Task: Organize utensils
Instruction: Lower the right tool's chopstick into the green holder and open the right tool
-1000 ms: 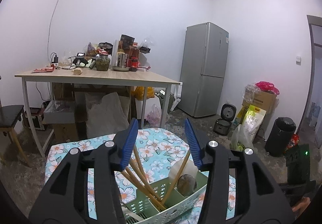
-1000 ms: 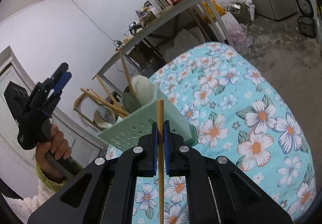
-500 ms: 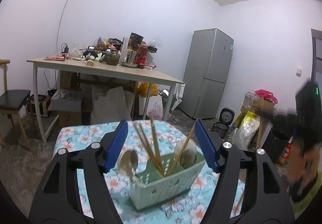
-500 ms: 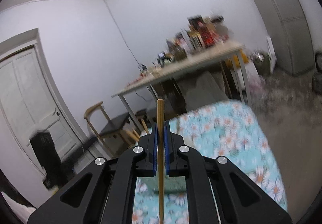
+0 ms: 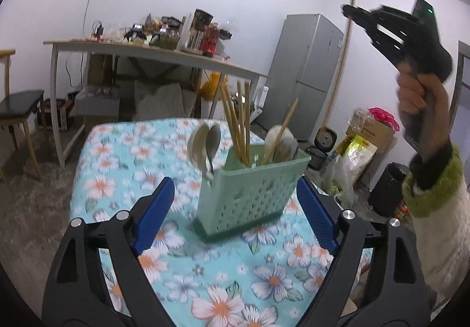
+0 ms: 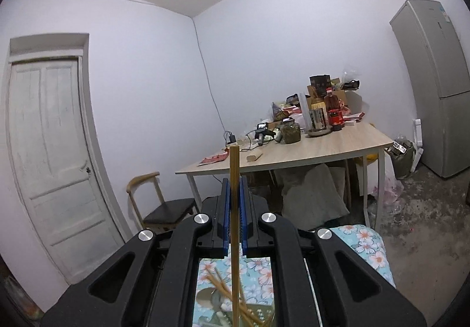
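Mint-green perforated plastic fills the centre of the left wrist view: the utensil caddy [image 5: 249, 192] stands upright on the desk [image 5: 123, 151], whose cloth is turquoise with white and orange flowers. The left tongs [image 5: 235, 215] are spread wide, blue pads either side of the caddy's base and clear of it, gripping nothing. Inside the caddy, a bundle of wooden chopsticks [image 5: 239, 124] leans in the middle section, two spoons [image 5: 205, 142] poke up at its left end, and a further chopstick slants against a pale ladle [image 5: 280, 139] on the right.

Upper right of that frame, the right tongs [image 5: 351, 11] are raised high above the desk, pinching a single chopstick [image 5: 342, 62] that hangs nearly vertical. The right wrist view confirms it: blue pads [image 6: 225, 215] are closed tight on the stick [image 6: 234, 209], which runs straight up the middle of the frame. At the bottom of that frame, between the black arms, the caddy's chopsticks and the floral cloth are glimpsed, blurred.

In the background are a cluttered wooden table [image 6: 308, 151], a grey fridge [image 5: 308, 74] and a chair [image 6: 164, 206].
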Demonstrator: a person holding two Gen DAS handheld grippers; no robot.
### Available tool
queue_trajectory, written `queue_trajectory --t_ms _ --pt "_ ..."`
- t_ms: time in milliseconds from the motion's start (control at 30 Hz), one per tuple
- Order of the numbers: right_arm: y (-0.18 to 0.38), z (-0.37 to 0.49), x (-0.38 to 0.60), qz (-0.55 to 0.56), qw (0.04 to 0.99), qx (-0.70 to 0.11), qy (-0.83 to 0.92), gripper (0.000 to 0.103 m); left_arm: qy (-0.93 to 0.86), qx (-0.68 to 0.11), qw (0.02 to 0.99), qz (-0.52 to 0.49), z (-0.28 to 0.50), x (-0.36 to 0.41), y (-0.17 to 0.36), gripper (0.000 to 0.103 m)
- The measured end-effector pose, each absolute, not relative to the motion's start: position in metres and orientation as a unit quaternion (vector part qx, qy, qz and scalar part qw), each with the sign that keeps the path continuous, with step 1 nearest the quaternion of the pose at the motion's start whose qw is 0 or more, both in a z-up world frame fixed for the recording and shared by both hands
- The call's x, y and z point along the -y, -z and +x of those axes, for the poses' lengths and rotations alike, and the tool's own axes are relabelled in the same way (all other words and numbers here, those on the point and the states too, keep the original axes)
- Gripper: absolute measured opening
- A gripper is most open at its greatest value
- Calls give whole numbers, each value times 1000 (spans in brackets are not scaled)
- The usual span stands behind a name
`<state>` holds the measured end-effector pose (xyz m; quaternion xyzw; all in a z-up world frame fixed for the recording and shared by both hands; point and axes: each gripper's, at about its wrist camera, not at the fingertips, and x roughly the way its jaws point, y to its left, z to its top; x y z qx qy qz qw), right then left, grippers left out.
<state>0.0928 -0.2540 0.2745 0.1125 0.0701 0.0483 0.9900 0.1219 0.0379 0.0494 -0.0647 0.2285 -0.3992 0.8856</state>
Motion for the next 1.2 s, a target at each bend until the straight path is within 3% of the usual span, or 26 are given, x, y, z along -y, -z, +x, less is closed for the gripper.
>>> queue_trajectory --t_ms 400,800,867,1200 --pt "-225 154 236 72 988 -127 -45 6 401 -246 880 -66 127 -38 -24 83" --pt "-183 154 228 49 980 -190 -32 8 398 -256 878 -72 128 -35 -20 83" --pt "-182 147 231 58 979 -191 -30 17 397 -257 878 -72 127 -35 -20 84" --pt "-180 87 248 109 977 -181 -15 40 389 -269 878 -70 120 -27 -28 87"
